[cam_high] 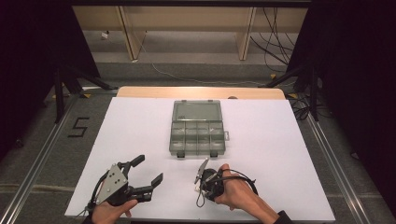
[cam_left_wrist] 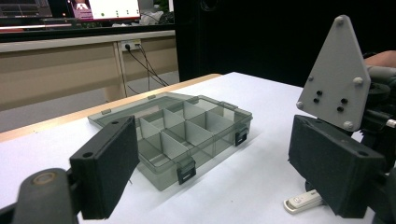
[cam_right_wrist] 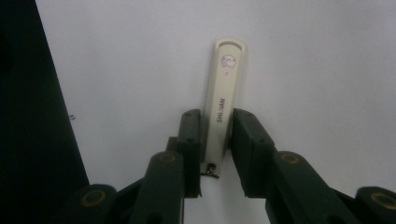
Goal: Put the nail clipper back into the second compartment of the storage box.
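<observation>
High view first: I am seeing the left gripper [cam_high: 148, 170] resting near the front left of the white table [cam_high: 275, 140] with its jaws spread wide, gripping nothing. My right gripper [cam_high: 201, 171] is sitting just in front of the open compartment box [cam_high: 198, 128], jaws drawn narrow.

Left gripper view: I am looking past two wide-apart jaws at the compartment box [cam_left_wrist: 180, 135], and a cream nail clipper [cam_left_wrist: 303, 201] is lying on the table under the other gripper.

Right gripper view: the jaws are pressing both sides of the nail clipper [cam_right_wrist: 224, 93], which is lying flat on the table.
</observation>
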{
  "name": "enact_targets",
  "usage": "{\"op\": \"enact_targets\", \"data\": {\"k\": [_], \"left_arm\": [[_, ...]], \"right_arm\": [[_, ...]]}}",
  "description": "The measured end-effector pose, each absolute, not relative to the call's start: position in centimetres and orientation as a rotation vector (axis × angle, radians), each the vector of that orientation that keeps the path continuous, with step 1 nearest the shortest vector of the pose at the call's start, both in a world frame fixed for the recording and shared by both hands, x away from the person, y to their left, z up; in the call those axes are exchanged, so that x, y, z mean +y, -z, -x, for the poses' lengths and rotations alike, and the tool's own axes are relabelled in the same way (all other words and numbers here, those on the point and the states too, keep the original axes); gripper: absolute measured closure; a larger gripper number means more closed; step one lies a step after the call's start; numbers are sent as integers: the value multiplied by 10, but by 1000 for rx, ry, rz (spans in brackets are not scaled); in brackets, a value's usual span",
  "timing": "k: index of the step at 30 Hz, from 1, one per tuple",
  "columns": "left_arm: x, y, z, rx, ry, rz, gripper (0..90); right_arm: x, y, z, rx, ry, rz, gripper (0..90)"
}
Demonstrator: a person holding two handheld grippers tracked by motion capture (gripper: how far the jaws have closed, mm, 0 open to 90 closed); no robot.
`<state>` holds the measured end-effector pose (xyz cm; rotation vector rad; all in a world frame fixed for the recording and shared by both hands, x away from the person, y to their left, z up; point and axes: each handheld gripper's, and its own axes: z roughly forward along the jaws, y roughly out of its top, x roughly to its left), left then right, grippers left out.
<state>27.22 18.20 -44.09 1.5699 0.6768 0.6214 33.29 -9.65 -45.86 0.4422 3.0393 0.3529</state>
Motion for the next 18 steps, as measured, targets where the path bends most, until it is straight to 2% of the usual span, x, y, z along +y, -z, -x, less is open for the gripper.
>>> {"op": "enact_targets", "data": {"k": [18], "left_arm": [[182, 441, -272, 677, -622, -1574, 157]], "right_arm": [[-87, 458, -337, 3068, -239, -377, 772]]}}
